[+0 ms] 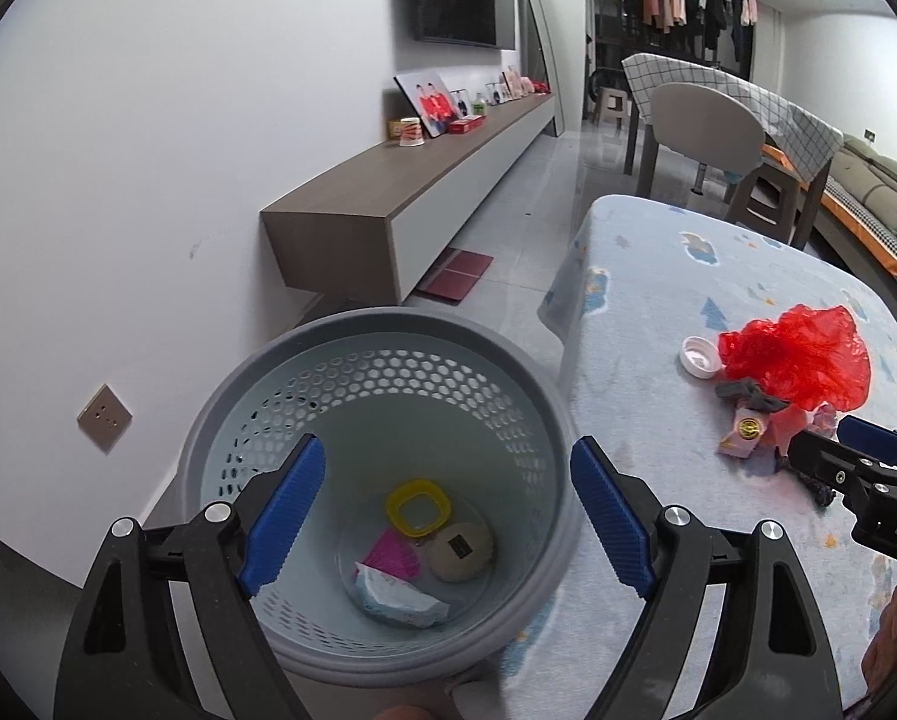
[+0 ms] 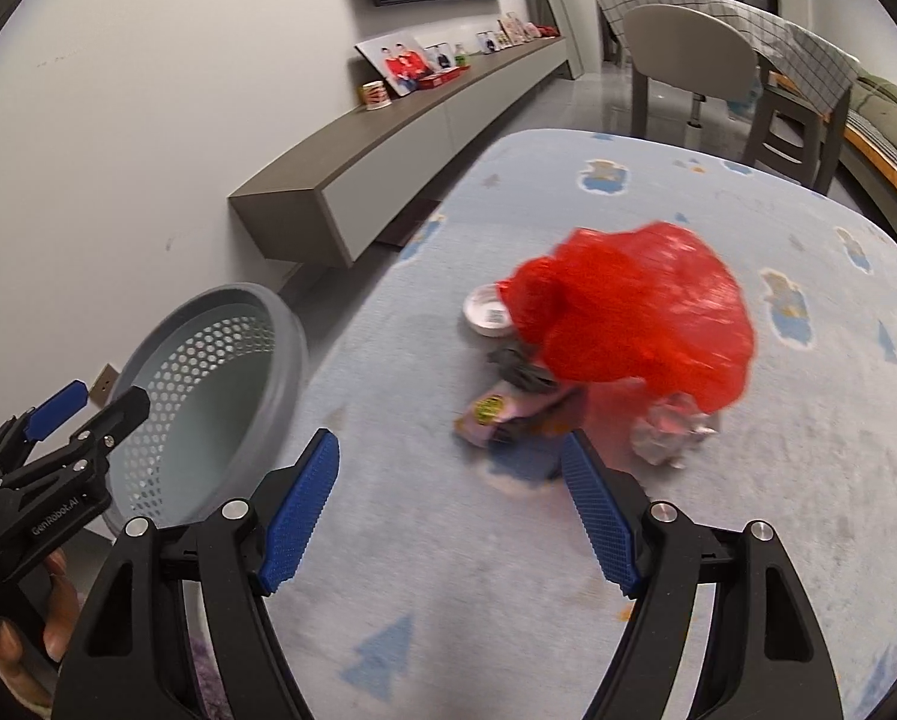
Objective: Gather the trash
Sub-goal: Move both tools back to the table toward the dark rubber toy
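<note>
A surface [image 2: 568, 600] covered with a pale blue cloth printed with small cartoon figures fills most of the right-hand view. Just off its left edge stands a round grey wastebasket [image 1: 382, 330] with a perforated pale blue wall. At the bottom of the basket lie a yellow square plastic ring [image 1: 418, 507], a round beige lid [image 1: 461, 551], a pink wrapper [image 1: 395, 555] and a crumpled white and blue packet [image 1: 397, 603]. On the surface, well apart from the basket, sits a heap of trash: a crumpled red plastic bag [image 2: 634, 324], the largest piece; a crumpled silvery wrapper [image 2: 670, 426] just beside its near edge; a pink packet with a round yellow-green sticker [image 2: 496, 414]; a dark grey scrap [image 2: 520, 369] touching the bag; and a small white round cap [image 2: 487, 312] lying open side up at the bag's far left. The left tool [image 1: 448, 507], with black arms and blue ribbed pads, hangs over the basket mouth, its jaws wide with nothing between them. The right tool [image 2: 451, 507] points down at the surface short of the heap, jaws also wide and holding nothing, the pink packet just beyond its tips.
</note>
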`<state>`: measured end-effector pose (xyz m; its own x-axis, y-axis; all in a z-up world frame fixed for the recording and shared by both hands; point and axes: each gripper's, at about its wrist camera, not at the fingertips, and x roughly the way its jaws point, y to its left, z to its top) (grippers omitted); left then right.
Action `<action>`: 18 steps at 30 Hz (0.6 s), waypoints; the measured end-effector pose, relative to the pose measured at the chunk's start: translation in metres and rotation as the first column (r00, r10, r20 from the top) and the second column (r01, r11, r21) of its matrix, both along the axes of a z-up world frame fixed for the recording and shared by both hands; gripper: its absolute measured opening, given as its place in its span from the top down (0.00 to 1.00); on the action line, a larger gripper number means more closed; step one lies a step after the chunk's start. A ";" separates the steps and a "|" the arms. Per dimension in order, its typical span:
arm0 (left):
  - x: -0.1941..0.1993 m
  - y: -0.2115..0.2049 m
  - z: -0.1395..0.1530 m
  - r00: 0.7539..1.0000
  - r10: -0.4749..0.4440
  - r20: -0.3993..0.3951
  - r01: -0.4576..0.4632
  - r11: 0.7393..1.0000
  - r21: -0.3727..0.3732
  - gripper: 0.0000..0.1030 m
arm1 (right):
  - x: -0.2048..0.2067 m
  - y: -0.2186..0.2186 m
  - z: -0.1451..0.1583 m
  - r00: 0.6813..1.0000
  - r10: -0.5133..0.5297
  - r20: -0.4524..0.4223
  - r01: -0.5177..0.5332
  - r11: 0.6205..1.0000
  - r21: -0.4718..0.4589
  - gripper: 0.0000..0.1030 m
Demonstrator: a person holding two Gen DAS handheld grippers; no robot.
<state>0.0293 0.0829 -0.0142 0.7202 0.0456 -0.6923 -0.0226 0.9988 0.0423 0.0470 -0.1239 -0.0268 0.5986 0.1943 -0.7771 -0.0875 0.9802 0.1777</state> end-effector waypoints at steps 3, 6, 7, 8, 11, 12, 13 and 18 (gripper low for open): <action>0.001 -0.012 -0.001 1.000 -0.022 -0.003 0.022 1.000 -0.006 0.20 | -0.004 -0.013 -0.003 1.000 -0.023 -0.003 0.023 1.000 -0.010 0.29; 0.003 -0.025 -0.002 0.999 -0.046 -0.006 0.046 0.999 -0.006 0.19 | -0.008 -0.026 -0.008 0.999 -0.045 -0.013 0.045 0.999 -0.021 0.29; 0.004 -0.029 -0.003 0.999 -0.053 -0.007 0.052 0.999 -0.006 0.19 | -0.008 -0.029 -0.008 0.999 -0.051 -0.015 0.050 0.998 -0.024 0.29; 0.004 -0.033 -0.004 0.998 -0.059 -0.009 0.059 0.998 -0.007 0.19 | -0.011 -0.034 -0.010 0.998 -0.059 -0.018 0.059 0.998 -0.031 0.29; 0.005 -0.045 -0.006 0.997 -0.078 -0.014 0.078 0.997 -0.009 0.19 | -0.014 -0.045 -0.015 0.997 -0.078 -0.026 0.077 0.996 -0.049 0.29; 0.006 -0.049 -0.007 0.996 -0.084 -0.015 0.084 0.996 -0.006 0.19 | -0.015 -0.049 -0.017 0.996 -0.084 -0.030 0.082 0.995 -0.054 0.29; 0.007 -0.052 -0.007 0.996 -0.090 -0.016 0.090 0.996 -0.004 0.19 | -0.015 -0.052 -0.019 0.996 -0.088 -0.033 0.087 0.995 -0.057 0.29; 0.009 -0.068 -0.012 0.993 -0.114 -0.021 0.114 0.993 0.007 0.19 | -0.017 -0.068 -0.031 0.992 -0.109 -0.061 0.104 0.991 -0.082 0.29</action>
<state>0.0388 0.0146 -0.0257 0.7069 -0.0305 -0.7066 0.0924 0.9945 0.0496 0.0299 -0.1922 -0.0573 0.5602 0.0693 -0.8255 0.0275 0.9944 0.1022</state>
